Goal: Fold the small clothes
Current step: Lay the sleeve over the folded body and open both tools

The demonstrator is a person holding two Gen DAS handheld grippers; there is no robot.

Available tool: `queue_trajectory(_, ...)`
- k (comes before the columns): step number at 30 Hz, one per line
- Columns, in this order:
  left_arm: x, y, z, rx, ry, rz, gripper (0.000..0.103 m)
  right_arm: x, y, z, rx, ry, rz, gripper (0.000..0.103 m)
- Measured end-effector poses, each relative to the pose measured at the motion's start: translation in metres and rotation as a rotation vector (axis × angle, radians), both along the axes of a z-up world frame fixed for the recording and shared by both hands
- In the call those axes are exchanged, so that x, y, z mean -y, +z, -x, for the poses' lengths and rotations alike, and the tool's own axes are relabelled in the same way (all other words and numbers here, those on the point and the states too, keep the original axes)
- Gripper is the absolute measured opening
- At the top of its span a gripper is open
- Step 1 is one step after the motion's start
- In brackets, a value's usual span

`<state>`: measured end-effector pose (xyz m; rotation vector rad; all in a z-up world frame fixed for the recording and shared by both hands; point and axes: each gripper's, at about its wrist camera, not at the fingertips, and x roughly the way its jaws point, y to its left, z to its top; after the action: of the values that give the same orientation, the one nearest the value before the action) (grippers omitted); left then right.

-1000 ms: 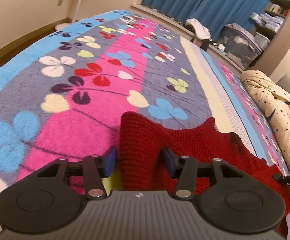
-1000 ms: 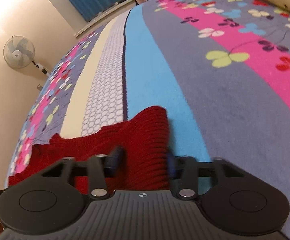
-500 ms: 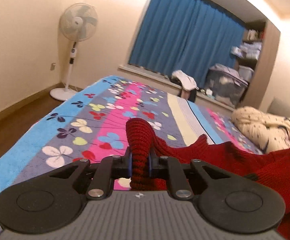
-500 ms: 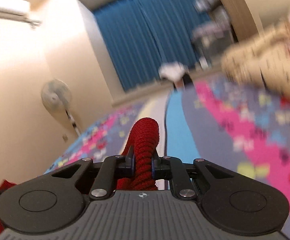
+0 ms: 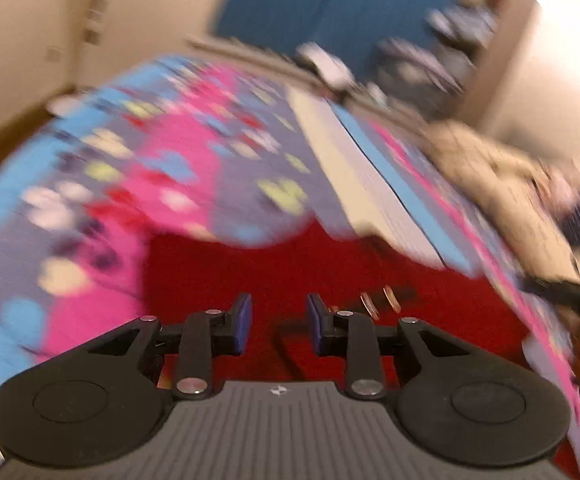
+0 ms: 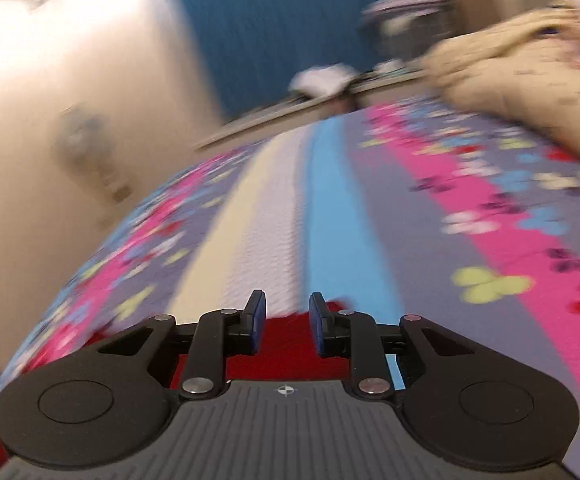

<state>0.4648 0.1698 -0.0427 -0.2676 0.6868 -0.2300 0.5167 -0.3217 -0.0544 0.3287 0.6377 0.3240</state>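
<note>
A red knit garment (image 5: 290, 268) lies spread on the flowered bed cover (image 5: 162, 152); the view is motion-blurred. My left gripper (image 5: 278, 322) is open just above the garment, nothing between its blue pads. A few small buttons (image 5: 377, 304) show on the knit to the right of it. In the right wrist view my right gripper (image 6: 286, 322) is open over the garment's edge (image 6: 290, 344), which shows red between and below the fingers. The right gripper's black body (image 5: 569, 290) shows at the right of the left wrist view.
The striped bed cover (image 6: 329, 220) stretches ahead. A beige star-patterned bundle (image 6: 521, 76) lies at the right. Blue curtains (image 6: 274, 20), a windowsill with white cloth (image 6: 321, 78), storage boxes (image 5: 421, 68) and a floor fan (image 6: 86, 144) stand beyond the bed.
Both grippers were shut on raised folds of the red garment half a second ago; now both are open and low, and the garment lies flat on the bed.
</note>
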Motion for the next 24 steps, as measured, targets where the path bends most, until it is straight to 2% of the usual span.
queue_trajectory(1, 0.010, -0.009, 0.000, -0.039, -0.030, -0.047, 0.032, -0.008, -0.011, -0.003, -0.070, 0.052, 0.050, 0.026)
queue_trajectory(2, 0.021, -0.021, -0.002, -0.111, -0.035, -0.127, 0.033, -0.016, -0.025, -0.005, -0.131, 0.060, 0.138, 0.026)
queue_trajectory(3, 0.024, -0.022, 0.001, -0.100, -0.025, -0.152, 0.032, -0.020, -0.034, -0.003, -0.133, 0.044, 0.193, 0.026)
queue_trajectory(5, 0.028, -0.007, 0.008, -0.099, 0.001, -0.138, 0.032, -0.016, -0.025, 0.004, -0.109, 0.011, 0.175, 0.026)
queue_trajectory(6, 0.027, 0.005, 0.013, -0.081, 0.018, -0.115, 0.032, -0.013, -0.012, 0.010, -0.093, -0.021, 0.169, 0.026)
queue_trajectory(7, 0.024, 0.022, 0.025, -0.030, 0.045, -0.084, 0.033, -0.009, 0.006, 0.019, -0.035, -0.051, 0.149, 0.027)
queue_trajectory(8, 0.022, 0.036, 0.036, 0.002, 0.071, -0.064, 0.036, -0.003, 0.024, 0.033, 0.020, -0.075, 0.124, 0.027)
queue_trajectory(11, 0.018, 0.077, 0.078, 0.076, 0.141, -0.026, 0.040, 0.009, 0.060, 0.079, 0.091, -0.109, 0.077, 0.028)
queue_trajectory(16, 0.019, 0.120, 0.164, 0.140, 0.170, -0.020, 0.041, 0.016, 0.092, 0.168, 0.123, -0.100, 0.044, 0.029)
queue_trajectory(20, 0.021, 0.126, 0.242, 0.156, 0.159, -0.020, 0.041, 0.025, 0.096, 0.237, 0.069, -0.090, -0.060, 0.030)
queue_trajectory(24, 0.027, 0.107, 0.296, 0.122, 0.146, -0.097, 0.041, 0.021, 0.093, 0.301, 0.077, -0.091, -0.021, 0.030)
